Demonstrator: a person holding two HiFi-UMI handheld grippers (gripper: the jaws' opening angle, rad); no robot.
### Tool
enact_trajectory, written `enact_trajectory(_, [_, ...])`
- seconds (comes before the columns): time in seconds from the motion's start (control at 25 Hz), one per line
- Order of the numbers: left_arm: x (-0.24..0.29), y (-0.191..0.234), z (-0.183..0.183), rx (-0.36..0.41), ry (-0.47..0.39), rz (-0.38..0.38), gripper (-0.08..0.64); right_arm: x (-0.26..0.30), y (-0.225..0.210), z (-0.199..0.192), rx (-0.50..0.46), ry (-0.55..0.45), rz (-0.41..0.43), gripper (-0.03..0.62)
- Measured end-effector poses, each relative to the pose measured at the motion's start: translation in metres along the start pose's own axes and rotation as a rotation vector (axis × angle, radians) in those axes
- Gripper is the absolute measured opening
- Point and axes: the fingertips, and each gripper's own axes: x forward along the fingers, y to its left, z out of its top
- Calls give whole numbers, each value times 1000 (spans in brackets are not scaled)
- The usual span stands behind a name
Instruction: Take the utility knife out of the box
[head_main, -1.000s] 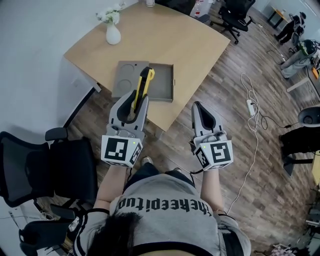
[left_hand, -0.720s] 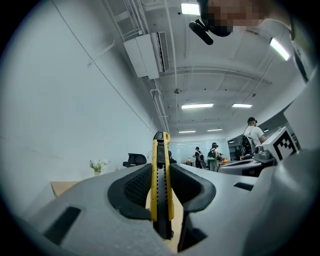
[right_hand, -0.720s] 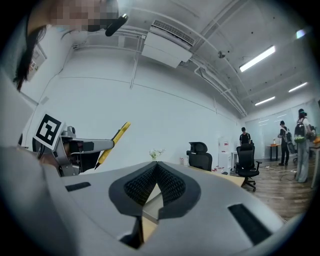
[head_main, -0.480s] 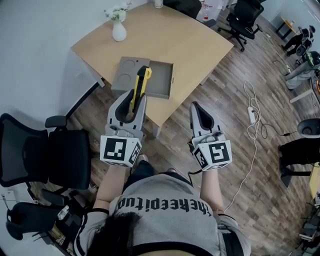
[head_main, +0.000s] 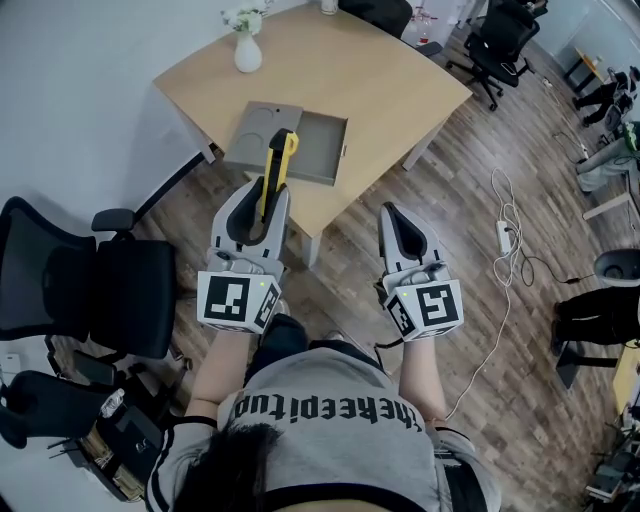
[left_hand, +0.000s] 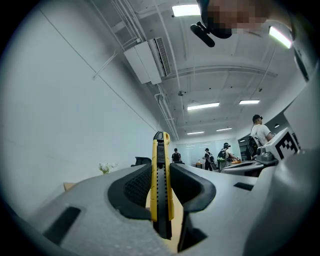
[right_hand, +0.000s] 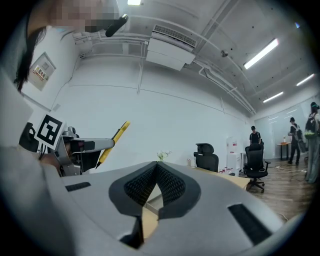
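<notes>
Plainly, the left gripper is clamped on the knife. Its pads press the yellow handle from both sides, and the far end juts past the jaw tips towards the table. The knife looks lifted clear of the open box, which lies near the table's edge just beyond it. Gripping low on the handle probably steadies it for carrying. To the right, the right gripper hangs alongside with its jaws closed on nothing, apparently not needed.
</notes>
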Motion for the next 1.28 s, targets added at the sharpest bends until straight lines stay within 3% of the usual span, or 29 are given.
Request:
enact_trajectory(0.48, [-27, -20, 5, 11, -8, 56, 126, -26, 9, -5, 7, 11, 69, 5])
enact_trajectory(1.28, [-33, -25, 12, 14, -30, 54, 126, -34, 9, 2, 9, -10, 58, 6])
